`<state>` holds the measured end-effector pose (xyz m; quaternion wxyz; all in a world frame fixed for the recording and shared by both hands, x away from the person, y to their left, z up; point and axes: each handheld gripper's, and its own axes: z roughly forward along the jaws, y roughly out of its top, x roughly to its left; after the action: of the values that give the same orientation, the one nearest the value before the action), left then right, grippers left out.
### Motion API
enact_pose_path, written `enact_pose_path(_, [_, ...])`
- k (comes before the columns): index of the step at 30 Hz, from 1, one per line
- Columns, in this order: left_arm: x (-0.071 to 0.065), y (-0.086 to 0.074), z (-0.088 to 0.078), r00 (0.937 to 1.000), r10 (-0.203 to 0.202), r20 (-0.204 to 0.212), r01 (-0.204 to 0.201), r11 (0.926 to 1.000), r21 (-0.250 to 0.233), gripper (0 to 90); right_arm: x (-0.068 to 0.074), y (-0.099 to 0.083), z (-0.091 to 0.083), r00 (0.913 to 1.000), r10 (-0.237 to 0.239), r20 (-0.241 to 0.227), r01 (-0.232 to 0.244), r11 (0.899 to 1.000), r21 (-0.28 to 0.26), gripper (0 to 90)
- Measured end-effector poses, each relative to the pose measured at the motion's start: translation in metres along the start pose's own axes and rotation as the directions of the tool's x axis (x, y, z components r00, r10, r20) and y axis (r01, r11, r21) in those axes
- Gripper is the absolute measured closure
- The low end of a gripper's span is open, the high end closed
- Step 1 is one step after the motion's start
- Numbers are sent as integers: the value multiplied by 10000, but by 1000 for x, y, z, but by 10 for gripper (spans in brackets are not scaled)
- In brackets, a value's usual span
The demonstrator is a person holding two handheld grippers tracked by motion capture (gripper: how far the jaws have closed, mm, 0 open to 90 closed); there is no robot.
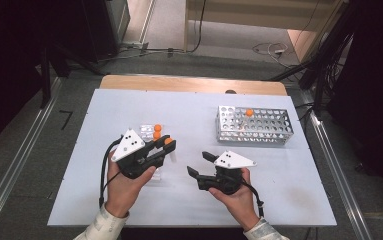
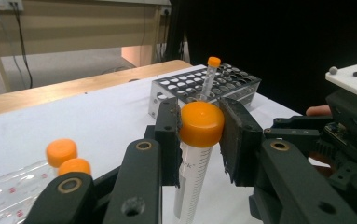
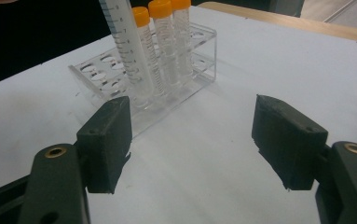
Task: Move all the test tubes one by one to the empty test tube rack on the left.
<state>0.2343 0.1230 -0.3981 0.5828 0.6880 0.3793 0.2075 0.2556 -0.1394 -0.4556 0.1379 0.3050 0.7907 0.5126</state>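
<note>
The left gripper squeezes a tube with an orange cap, right under the cap, in the middle of the left gripper view. In the high view the tube sits left of the middle, just above the clear rack. The right gripper has its jaws wide apart with nothing between them. The metal rack stands at the upper right.

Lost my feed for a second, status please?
Left tongs shut on orange-capped tube. Right tongs open, nothing between them. Metal rack ahead, one tube in it; path looks clear.
</note>
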Motion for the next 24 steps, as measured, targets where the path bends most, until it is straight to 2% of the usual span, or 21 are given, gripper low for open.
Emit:
enact_pose_path(10, [13, 5, -11, 9985, -270, -483, 271, 9996, 14, 706, -3, -1, -1, 9999, 45, 112, -45, 10000, 16, 275])
enact_pose_path(24, [23, 5, -16, 9955, -261, -914, 278, 9995, 175, 705, -6, -2, -3, 9997, 84, 226, -84, 10000, 12, 277])
